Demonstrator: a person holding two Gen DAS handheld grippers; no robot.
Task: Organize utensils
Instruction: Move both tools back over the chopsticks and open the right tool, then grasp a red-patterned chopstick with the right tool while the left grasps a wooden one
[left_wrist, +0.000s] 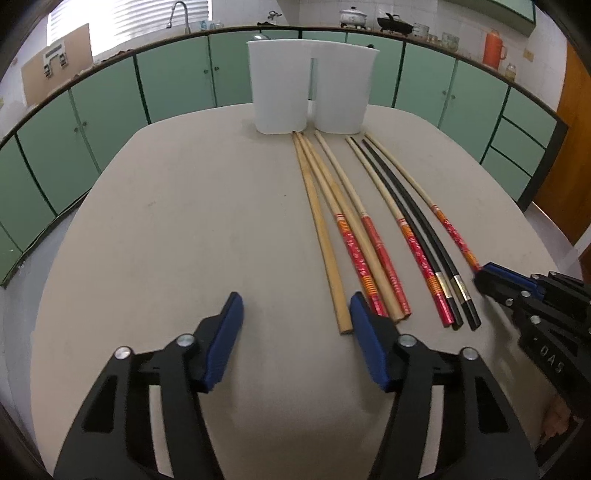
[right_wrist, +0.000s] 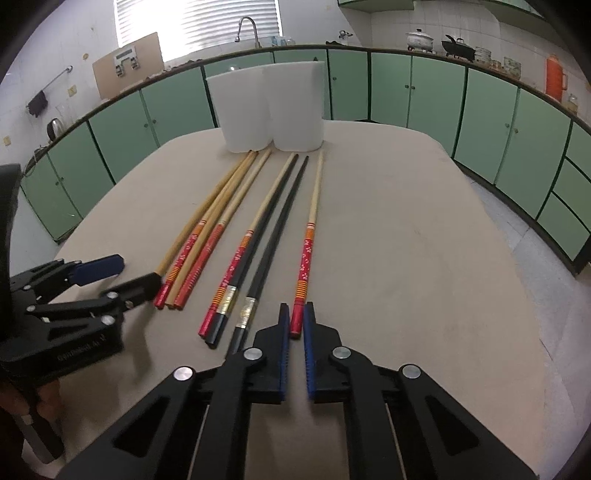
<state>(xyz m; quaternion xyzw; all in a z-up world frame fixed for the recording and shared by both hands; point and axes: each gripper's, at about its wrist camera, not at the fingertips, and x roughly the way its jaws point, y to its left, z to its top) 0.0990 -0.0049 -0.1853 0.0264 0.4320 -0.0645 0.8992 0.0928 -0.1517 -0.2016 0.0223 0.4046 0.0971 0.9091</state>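
blue pads on your right gripper are pressed in on the butt end of the rightmost red-handled chopstick, so those jaws are clamped on it while it lies flat on the table. your left gripper stands with its jaws apart and nothing between them; its right pad sits just beside the butt of the plain bamboo chopstick and overlaps the ends of the neighbouring sticks, though you cannot tell from either view whether it touches them.

moving outward, the chopsticks lie in a loose fan on the beige tabletop, butt ends toward you and tips pointing away. beside the plain bamboo one come two red-handled chopsticks lying close together, then another red-handled one touching a pair of black chopsticks with metallic bands, and last the one you are gripping, set a little apart to the right.

at the far end, two white containers stand upright side by side, almost touching, with the tips of the leftmost sticks reaching their bases. beyond the table runs a curved row of green cabinets, with an orange thermos on the counter.
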